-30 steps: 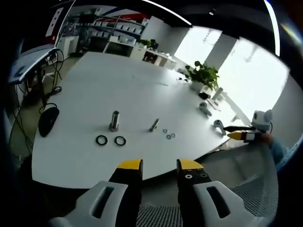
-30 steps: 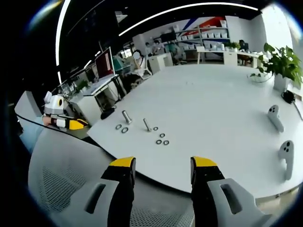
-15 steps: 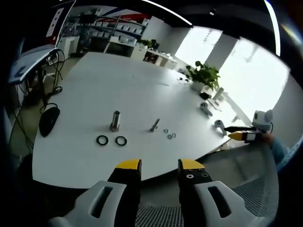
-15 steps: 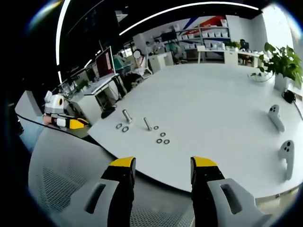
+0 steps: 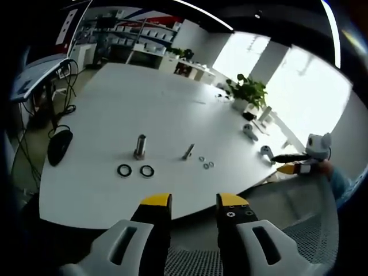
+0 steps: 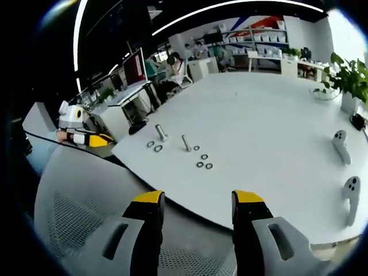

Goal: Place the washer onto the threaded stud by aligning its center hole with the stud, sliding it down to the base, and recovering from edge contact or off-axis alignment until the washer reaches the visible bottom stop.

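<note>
Left gripper view: the left hand-held gripper hangs released short of the tabletop, washers beside the threaded stud, ready for pickup.

Right gripper view: the right hand-held gripper, released, faces them.

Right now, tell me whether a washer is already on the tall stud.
No: in the left gripper view the tall stud stands bare on the table, with the two dark washers lying flat in front of it.

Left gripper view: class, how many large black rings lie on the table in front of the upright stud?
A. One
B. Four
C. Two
C: two black rings lie side by side on the table just before the upright stud.
</note>
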Action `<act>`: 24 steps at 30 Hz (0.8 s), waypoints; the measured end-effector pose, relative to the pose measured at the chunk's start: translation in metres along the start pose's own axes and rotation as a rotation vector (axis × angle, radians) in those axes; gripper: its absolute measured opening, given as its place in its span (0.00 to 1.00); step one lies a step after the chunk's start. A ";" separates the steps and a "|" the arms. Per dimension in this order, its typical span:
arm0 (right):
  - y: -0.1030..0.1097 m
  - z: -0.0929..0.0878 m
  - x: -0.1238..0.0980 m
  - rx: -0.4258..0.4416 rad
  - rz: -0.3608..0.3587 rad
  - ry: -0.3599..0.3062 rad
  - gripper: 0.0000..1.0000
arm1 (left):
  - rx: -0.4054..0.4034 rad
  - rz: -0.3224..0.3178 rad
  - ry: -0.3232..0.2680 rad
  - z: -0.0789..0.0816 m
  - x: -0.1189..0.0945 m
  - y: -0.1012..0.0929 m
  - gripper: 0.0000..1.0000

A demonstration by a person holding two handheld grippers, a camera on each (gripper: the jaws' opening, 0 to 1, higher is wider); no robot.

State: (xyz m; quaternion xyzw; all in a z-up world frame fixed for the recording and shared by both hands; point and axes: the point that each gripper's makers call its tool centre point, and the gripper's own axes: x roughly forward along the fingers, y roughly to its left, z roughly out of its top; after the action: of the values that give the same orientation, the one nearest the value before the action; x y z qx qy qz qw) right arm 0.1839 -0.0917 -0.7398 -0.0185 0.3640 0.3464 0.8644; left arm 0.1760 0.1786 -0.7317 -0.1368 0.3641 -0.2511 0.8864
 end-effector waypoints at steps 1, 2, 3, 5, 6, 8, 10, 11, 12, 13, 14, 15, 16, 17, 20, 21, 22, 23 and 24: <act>0.003 0.000 0.001 -0.022 0.014 0.008 0.49 | -0.001 -0.001 -0.002 0.000 0.000 0.000 0.29; 0.005 0.000 0.001 -0.035 0.022 0.010 0.49 | -0.002 -0.001 -0.004 0.001 0.000 0.000 0.29; 0.007 0.000 0.002 -0.050 0.035 0.016 0.49 | -0.001 -0.001 -0.004 0.001 0.000 0.000 0.29; 0.011 0.000 0.001 -0.061 0.059 0.021 0.49 | 0.000 -0.001 -0.004 0.001 0.000 0.000 0.29; 0.011 0.000 0.001 -0.063 0.067 0.023 0.49 | 0.000 -0.001 -0.004 0.001 0.000 0.000 0.29; 0.012 0.001 0.002 -0.088 0.093 0.041 0.49 | 0.000 -0.001 -0.005 0.001 0.000 0.000 0.29; 0.011 0.002 0.002 -0.138 0.107 0.069 0.49 | 0.002 -0.002 -0.003 0.001 0.000 0.000 0.29; 0.011 0.002 0.002 -0.161 0.114 0.082 0.49 | 0.003 -0.002 -0.001 0.001 0.001 0.000 0.29; 0.010 0.003 0.002 -0.180 0.118 0.092 0.49 | 0.004 -0.002 0.000 0.001 0.001 0.000 0.29; 0.009 0.007 0.003 -0.192 0.121 0.094 0.49 | 0.005 -0.002 0.002 0.000 0.001 0.000 0.29; 0.009 0.008 0.004 -0.198 0.127 0.101 0.49 | 0.006 -0.002 0.002 0.000 0.001 0.000 0.29; 0.009 0.010 0.005 -0.214 0.141 0.110 0.49 | 0.006 -0.003 0.003 0.000 0.001 0.000 0.29; 0.010 0.011 0.005 -0.221 0.146 0.112 0.49 | 0.007 -0.003 0.004 0.000 0.001 0.000 0.29; 0.010 0.012 0.007 -0.243 0.164 0.127 0.49 | 0.008 -0.004 0.005 0.000 0.001 0.000 0.29; 0.009 0.012 0.011 -0.302 0.198 0.185 0.47 | 0.010 -0.005 0.006 0.000 0.001 0.000 0.29; 0.009 0.012 0.013 -0.331 0.208 0.206 0.46 | 0.009 -0.006 0.004 0.000 0.001 0.000 0.29; 0.009 0.013 0.014 -0.348 0.215 0.213 0.46 | 0.009 -0.006 0.003 0.000 0.001 0.000 0.29; 0.009 0.013 0.016 -0.357 0.220 0.237 0.45 | 0.010 -0.006 0.003 0.001 0.001 0.000 0.29; 0.010 0.015 0.019 -0.370 0.228 0.235 0.45 | 0.011 -0.006 0.002 0.001 0.001 0.000 0.29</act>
State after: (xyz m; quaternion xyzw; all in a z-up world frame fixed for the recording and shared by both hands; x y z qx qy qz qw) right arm 0.1966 -0.0690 -0.7385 -0.1755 0.3918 0.4980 0.7534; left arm 0.1771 0.1778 -0.7316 -0.1329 0.3634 -0.2557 0.8860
